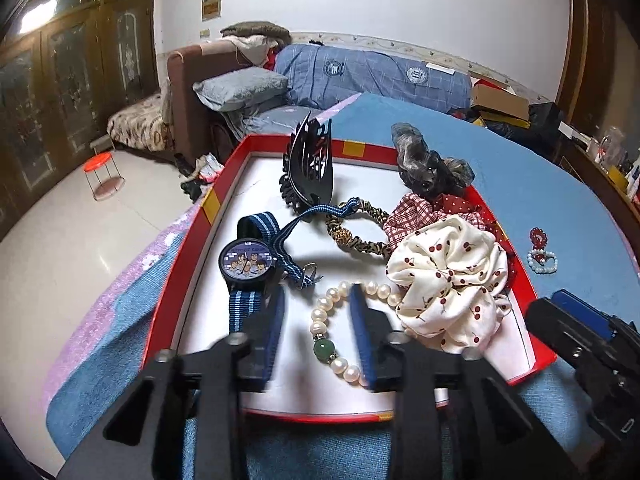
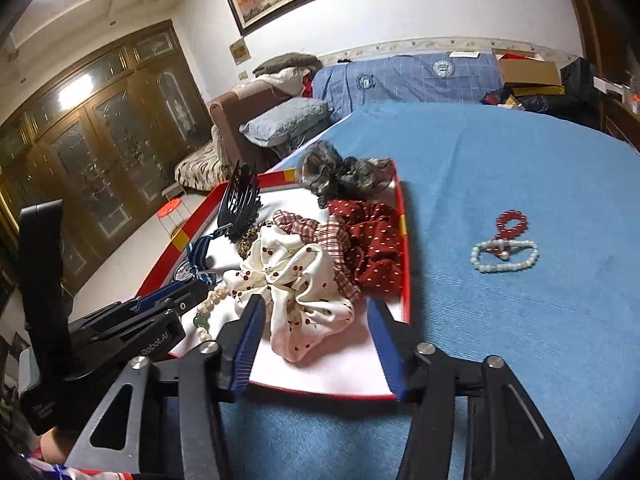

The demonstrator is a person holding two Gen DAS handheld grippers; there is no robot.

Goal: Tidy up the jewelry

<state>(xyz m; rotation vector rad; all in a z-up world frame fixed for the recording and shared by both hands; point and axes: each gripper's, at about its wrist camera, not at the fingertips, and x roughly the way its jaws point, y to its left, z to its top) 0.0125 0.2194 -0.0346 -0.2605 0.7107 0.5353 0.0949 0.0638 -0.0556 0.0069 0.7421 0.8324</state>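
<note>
A red-rimmed white tray (image 1: 216, 200) lies on a blue cloth. In it a pearl bracelet with a green bead (image 1: 320, 320) rests flat between the fingers of my left gripper (image 1: 318, 292), which is open; its pads do not press the pearls. Beside it are a cartoon-face watch (image 1: 248, 264) and a cream cherry-print scrunchie (image 2: 296, 280). My right gripper (image 2: 316, 304) is open, with that scrunchie's near edge loose between its fingers. A red bead bracelet (image 2: 512, 220) and a white bead bracelet (image 2: 504, 256) lie on the cloth right of the tray (image 2: 404, 240).
The tray also holds a black hair claw (image 1: 312, 168), a leopard hair tie (image 1: 352, 232), and plaid, red dotted (image 2: 376, 248) and grey scrunchies (image 1: 424, 164). The blue cloth (image 2: 520, 160) stretches wide to the right. A sofa and cupboards stand behind.
</note>
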